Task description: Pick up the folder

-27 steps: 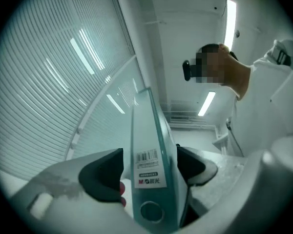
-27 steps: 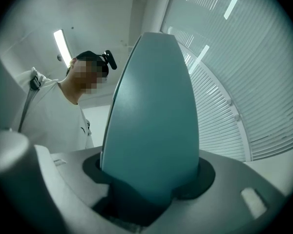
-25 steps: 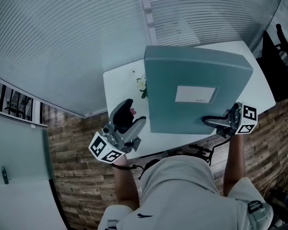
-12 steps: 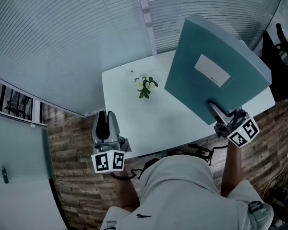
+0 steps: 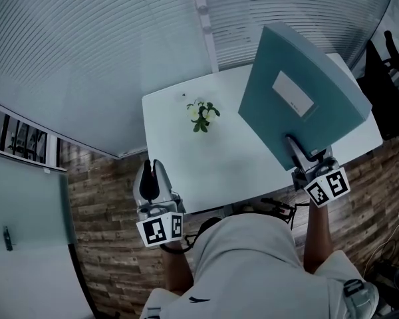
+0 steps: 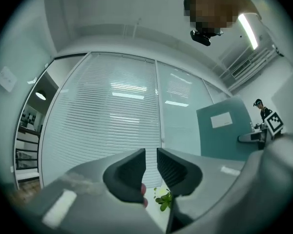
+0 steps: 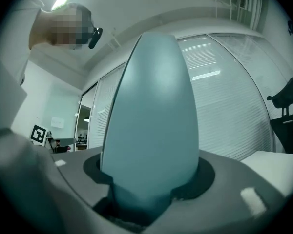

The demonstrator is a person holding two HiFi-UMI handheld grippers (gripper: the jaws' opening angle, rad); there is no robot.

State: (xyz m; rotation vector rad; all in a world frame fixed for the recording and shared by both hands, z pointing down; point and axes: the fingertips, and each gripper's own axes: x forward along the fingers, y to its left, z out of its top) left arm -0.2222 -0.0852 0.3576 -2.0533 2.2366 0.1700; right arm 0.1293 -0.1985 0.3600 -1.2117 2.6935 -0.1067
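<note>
my right gripper (image 5: 294,145) clamps the lower edge of the teal folder (image 5: 279,105), holding it tilted above the white table (image 5: 179,145). my left gripper (image 5: 150,178), jaws just closing to a slit with nothing between, idles at the near-left corner, seemingly unneeded.

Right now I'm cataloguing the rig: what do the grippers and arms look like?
The left gripper and right gripper have smooth grey curved fingers with dark pads. Each carries a white cube with black square markers. Forearms are unsleeved; the shirt is light. A thin dark cable loops by the left wrist. The left jaws have just been closing, with nothing between them.
</note>
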